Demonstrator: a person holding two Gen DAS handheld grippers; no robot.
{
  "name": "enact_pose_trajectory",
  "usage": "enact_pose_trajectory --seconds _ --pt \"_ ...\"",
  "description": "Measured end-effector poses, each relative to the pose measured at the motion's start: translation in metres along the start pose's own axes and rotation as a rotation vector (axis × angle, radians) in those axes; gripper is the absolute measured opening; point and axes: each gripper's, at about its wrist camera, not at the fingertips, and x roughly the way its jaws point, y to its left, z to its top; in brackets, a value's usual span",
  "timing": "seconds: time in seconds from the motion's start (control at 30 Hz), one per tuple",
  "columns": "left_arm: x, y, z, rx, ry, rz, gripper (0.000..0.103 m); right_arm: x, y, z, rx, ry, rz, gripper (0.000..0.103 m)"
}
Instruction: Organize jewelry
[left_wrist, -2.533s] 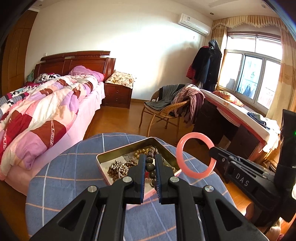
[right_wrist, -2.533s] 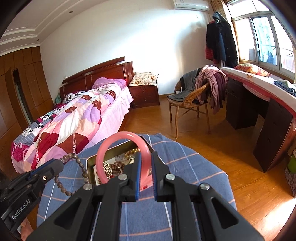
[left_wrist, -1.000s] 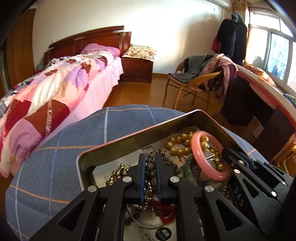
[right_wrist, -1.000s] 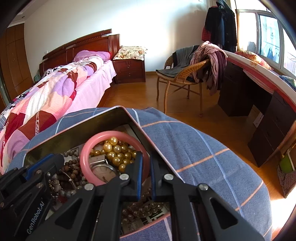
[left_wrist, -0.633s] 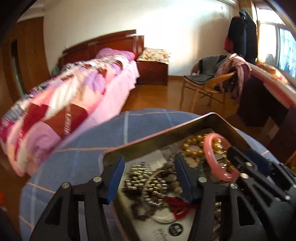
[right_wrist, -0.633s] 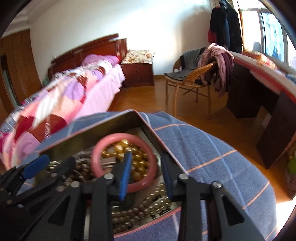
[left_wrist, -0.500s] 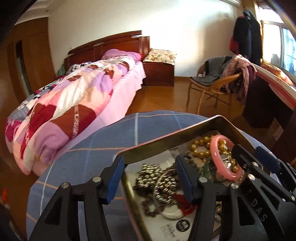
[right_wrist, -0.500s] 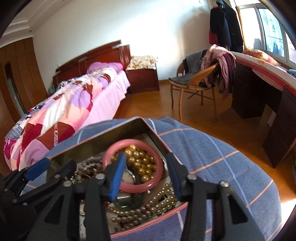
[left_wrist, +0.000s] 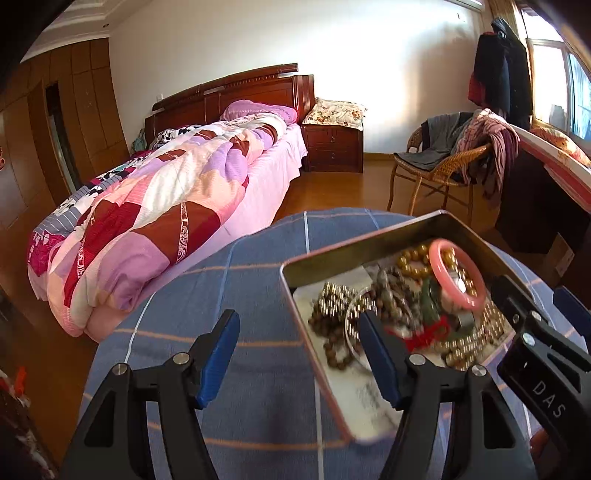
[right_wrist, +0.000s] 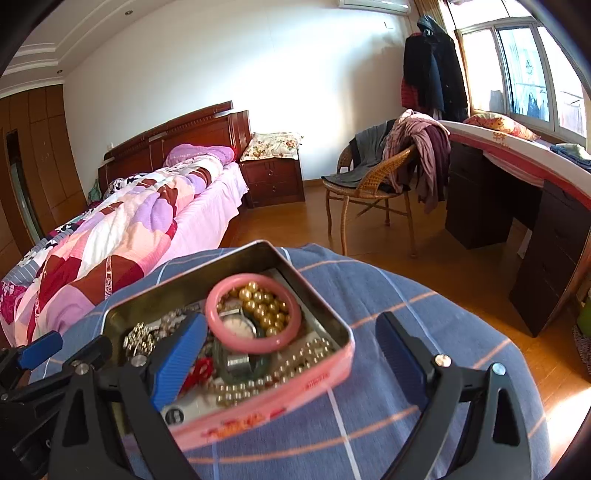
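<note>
Two hand-held grippers hover over an open tin (right_wrist: 258, 402) of jewelry on a round table (right_wrist: 406, 332) draped in a blue checked cloth. The left gripper (left_wrist: 295, 343) has its blue-padded fingers (left_wrist: 218, 354) spread apart, having just been opening; nothing is between them except the tin's near corner and the cloth below. One finger hangs over the cloth outside the tin, the other over the beads inside it. The right gripper (right_wrist: 291, 350) is spread wider, its jaws likewise just opened, and nothing is pinched between its pads. A pink bangle (right_wrist: 253, 312) lies flat in the tin, resting on a cluster of gold beads (right_wrist: 262, 301) and a watch (right_wrist: 238, 326), just beyond the right gripper's left finger and clear of it. Around the bangle sit a strand of pale pearls (right_wrist: 295, 360), a string of dark wooden beads (left_wrist: 397, 291), a silvery chain (left_wrist: 332, 295), a red cord (left_wrist: 428, 334) and a green piece (left_wrist: 428, 299); from the left side this heap is blurred, so the smaller pieces are hard to tell apart. Behind the table stand a bed (right_wrist: 122, 236) with a patchwork quilt, a wicker chair (right_wrist: 369, 192) piled with clothes, and a dark desk (right_wrist: 517, 206) under the window.
</note>
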Motion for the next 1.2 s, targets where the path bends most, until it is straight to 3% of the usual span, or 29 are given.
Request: enact_pose_trajectory --seconds 0.4,1.2 --pt "-0.034 0.016 -0.035 -0.027 -0.033 0.009 0.067 -0.031 -0.002 -0.021 -0.026 -0.010 -0.010 0.095" --pt "-0.135 0.029 -0.098 -0.033 -0.136 0.018 0.074 -0.145 -0.002 -0.058 -0.029 -0.100 0.014 0.096"
